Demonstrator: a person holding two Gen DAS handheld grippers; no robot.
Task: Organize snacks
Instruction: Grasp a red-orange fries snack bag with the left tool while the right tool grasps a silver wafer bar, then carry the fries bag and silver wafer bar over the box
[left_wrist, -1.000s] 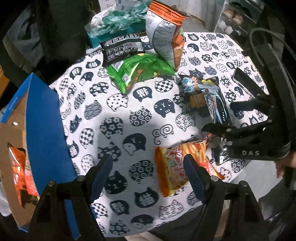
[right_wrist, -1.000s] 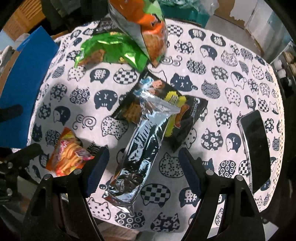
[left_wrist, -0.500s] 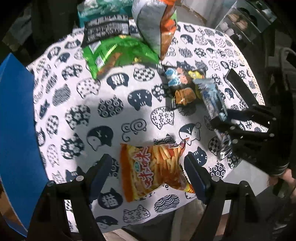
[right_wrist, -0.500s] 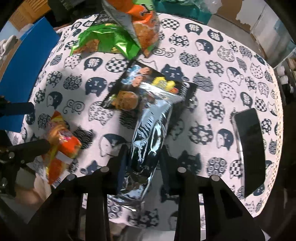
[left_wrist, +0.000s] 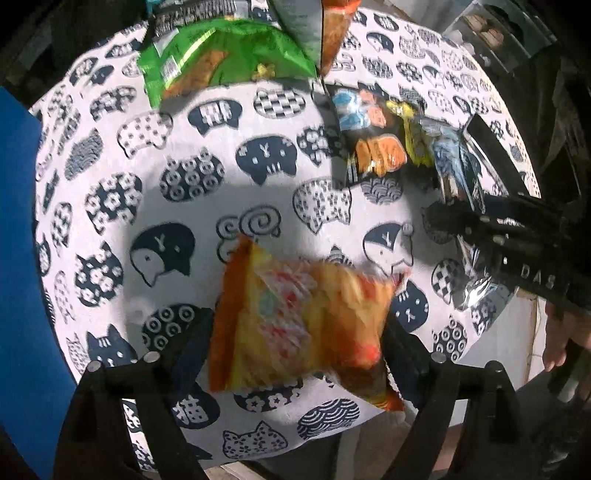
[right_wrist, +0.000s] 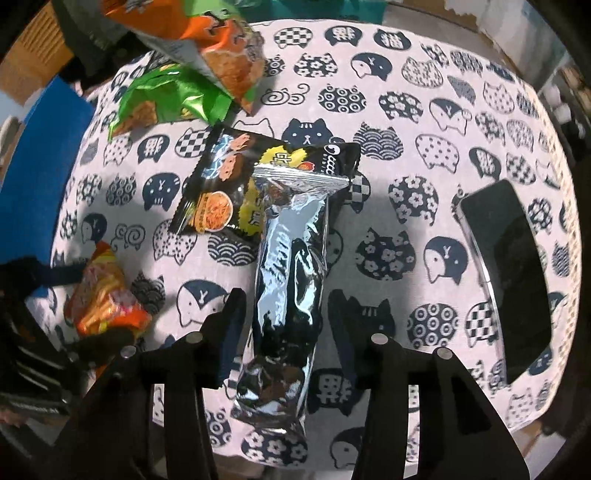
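L gripper (left_wrist: 295, 343) stood wide, jaws opening, either side of a blurred orange-yellow snack bag (left_wrist: 299, 325) at the near table edge; contact not clear. R gripper (right_wrist: 288, 325) was opening, pads just off the silver packet (right_wrist: 288, 280) between them. That packet's far end overlapped a black snack pack (right_wrist: 221, 188). Beyond: green bag (right_wrist: 166, 99), orange bag (right_wrist: 229, 62) cut off at top. Phone (right_wrist: 506, 273) lay to the right on the cat-print tablecloth (right_wrist: 424, 122). Blue box flap (left_wrist: 22, 277) to the left, contents hidden
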